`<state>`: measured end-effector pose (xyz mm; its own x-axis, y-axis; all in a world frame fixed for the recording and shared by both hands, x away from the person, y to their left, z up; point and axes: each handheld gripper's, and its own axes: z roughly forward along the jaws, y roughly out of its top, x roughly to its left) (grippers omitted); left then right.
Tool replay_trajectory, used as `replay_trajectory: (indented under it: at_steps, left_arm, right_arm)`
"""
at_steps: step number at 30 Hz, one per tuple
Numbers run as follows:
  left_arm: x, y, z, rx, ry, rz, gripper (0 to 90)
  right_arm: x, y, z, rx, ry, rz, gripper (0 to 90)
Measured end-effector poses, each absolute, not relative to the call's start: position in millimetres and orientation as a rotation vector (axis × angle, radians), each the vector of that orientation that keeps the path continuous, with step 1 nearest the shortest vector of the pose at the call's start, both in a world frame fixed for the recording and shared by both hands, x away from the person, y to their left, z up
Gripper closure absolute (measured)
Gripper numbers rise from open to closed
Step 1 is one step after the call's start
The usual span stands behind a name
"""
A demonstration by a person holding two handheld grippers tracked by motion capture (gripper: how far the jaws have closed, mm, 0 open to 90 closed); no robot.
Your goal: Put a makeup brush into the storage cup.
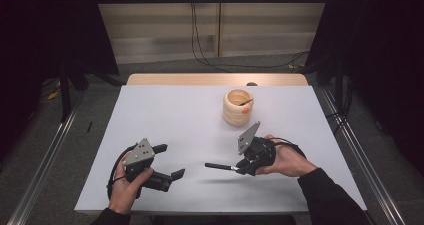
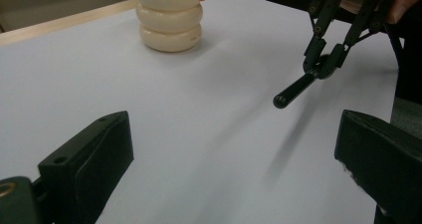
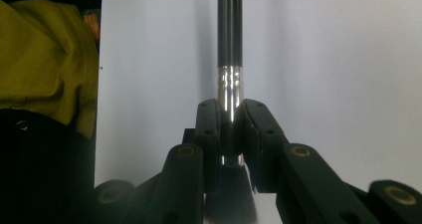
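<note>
My right gripper (image 1: 243,168) has its fingers clamped on a brush (image 1: 220,166), held level just above the bench (image 1: 175,115), handle pointing left. My left gripper (image 1: 170,161) fingers gape empty, near left.

A white-topped bench (image 1: 170,130) fills the frame's middle; a cream ringed holder (image 1: 238,106) stands directly on it, upper right of centre.

Black-handled brush (image 1: 221,166), level above table
</note>
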<state>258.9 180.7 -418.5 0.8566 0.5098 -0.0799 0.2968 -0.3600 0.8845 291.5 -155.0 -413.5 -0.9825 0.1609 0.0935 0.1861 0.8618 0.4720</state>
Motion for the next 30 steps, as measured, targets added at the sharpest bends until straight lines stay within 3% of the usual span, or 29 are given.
replay_trajectory:
  at_steps: [30]
  left_arm:
    - [265.4,123.2,-402.3,2.189,0.385,0.154,2.2]
  right_arm:
    - [287.9,-147.3,-416.2,-0.247,-2.969,-0.733,78.0]
